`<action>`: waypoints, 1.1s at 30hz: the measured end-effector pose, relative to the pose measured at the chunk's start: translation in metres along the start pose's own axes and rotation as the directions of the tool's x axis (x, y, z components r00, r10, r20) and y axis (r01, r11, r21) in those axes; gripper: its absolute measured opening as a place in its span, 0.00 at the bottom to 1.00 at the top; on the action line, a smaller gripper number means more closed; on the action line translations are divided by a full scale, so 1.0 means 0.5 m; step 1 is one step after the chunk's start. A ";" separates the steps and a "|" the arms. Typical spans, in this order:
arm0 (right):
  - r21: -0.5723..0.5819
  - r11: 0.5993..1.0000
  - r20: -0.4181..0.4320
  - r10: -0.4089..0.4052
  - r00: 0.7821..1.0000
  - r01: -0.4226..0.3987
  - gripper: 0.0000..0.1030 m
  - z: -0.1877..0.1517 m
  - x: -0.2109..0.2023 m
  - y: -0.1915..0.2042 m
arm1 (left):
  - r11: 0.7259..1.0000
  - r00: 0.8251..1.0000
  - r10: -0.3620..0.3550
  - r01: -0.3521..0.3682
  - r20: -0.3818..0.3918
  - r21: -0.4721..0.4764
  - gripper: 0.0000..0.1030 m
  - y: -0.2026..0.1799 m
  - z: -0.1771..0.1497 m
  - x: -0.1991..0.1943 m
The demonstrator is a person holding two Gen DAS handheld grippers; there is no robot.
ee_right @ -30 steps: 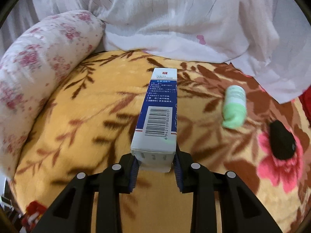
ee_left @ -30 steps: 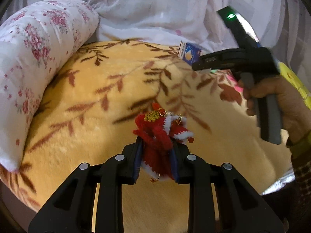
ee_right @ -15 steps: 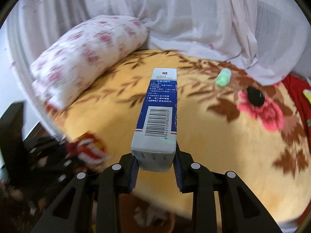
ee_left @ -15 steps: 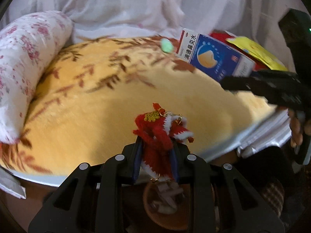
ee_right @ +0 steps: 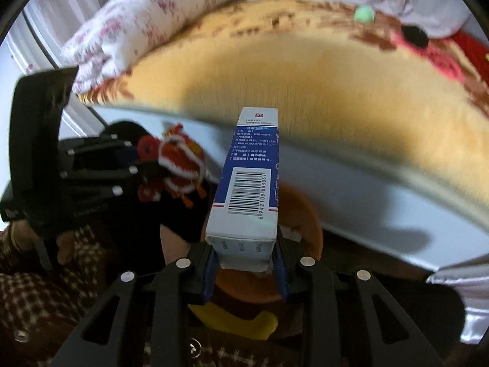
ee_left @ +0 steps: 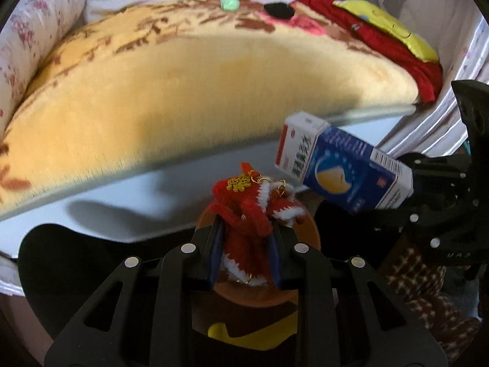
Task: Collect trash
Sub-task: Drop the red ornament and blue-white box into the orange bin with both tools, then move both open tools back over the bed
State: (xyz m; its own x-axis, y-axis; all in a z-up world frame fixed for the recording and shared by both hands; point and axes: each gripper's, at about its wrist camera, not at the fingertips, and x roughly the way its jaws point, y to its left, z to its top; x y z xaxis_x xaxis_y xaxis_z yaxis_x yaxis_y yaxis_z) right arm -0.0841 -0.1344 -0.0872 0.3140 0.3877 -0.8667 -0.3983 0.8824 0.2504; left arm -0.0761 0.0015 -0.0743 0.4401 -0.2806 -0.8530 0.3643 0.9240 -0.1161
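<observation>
My left gripper (ee_left: pixel 244 260) is shut on a red and white fuzzy ornament (ee_left: pixel 244 211) with gold charms, held above a brown round bin (ee_left: pixel 308 229) beside the bed. My right gripper (ee_right: pixel 246 263) is shut on a blue and white medicine box (ee_right: pixel 250 180), held over the same bin (ee_right: pixel 305 211). The box (ee_left: pixel 342 171) shows at the right in the left wrist view, and the ornament (ee_right: pixel 180 165) at the left in the right wrist view. A green roll (ee_left: pixel 229 1) and a black object (ee_left: pixel 279 10) lie far back on the yellow blanket (ee_left: pixel 198 85).
A floral pillow (ee_right: pixel 152 21) lies at the bed's left end. A red cloth with a yellow item (ee_left: pixel 388 33) lies at the bed's right end. The white bed frame edge (ee_right: pixel 366 192) runs just behind the bin. A yellow curved item (ee_right: pixel 235 321) lies below the bin.
Both grippers have pulled back off the bed and dropped to below its edge, carrying the ornament and the box to above the brown bin. Both stay shut.
</observation>
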 end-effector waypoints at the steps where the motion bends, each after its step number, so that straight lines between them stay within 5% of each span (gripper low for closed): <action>1: 0.001 1.000 -0.015 0.002 1.000 -0.002 0.30 -0.006 0.010 0.000 | 1.000 1.000 0.004 -0.004 -0.005 0.003 0.24 0.001 -0.005 0.001; 7: -0.011 1.000 -0.082 0.005 0.997 -0.006 0.33 -0.022 0.048 0.003 | 1.000 0.999 0.011 -0.011 -0.038 0.011 0.30 0.000 -0.016 0.022; 10: -0.025 0.999 -0.072 -0.037 0.997 0.035 0.68 -0.018 0.048 0.003 | 1.000 0.998 0.005 -0.004 -0.059 0.018 0.40 -0.004 -0.019 0.029; 13: -0.017 0.999 -0.056 -0.042 0.998 0.041 0.70 -0.014 0.040 -0.006 | 0.999 0.998 0.029 -0.028 -0.062 0.019 0.64 -0.004 -0.018 0.027; 15: -0.003 0.998 -0.038 -0.056 0.998 0.056 0.74 -0.010 0.035 -0.014 | 0.999 0.998 0.049 -0.048 -0.042 0.020 0.70 -0.001 -0.016 0.017; 24: 0.049 0.997 0.096 -0.072 0.993 0.067 0.82 0.024 -0.012 -0.028 | 0.996 0.996 0.090 -0.090 -0.006 0.014 0.70 0.012 0.000 0.001; 33: 0.123 0.992 0.271 -0.066 0.960 0.034 0.87 0.082 -0.080 -0.065 | 0.994 0.989 0.108 -0.109 0.102 0.007 0.73 0.005 0.061 -0.032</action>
State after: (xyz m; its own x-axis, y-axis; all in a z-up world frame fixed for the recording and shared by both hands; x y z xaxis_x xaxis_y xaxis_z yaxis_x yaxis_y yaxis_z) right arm -0.0484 -0.1676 -0.0432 0.5617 0.3861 -0.7317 -0.2789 0.9210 0.2720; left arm -0.0570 0.0003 -0.0453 0.5580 -0.2044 -0.8043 0.3201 0.9472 -0.0186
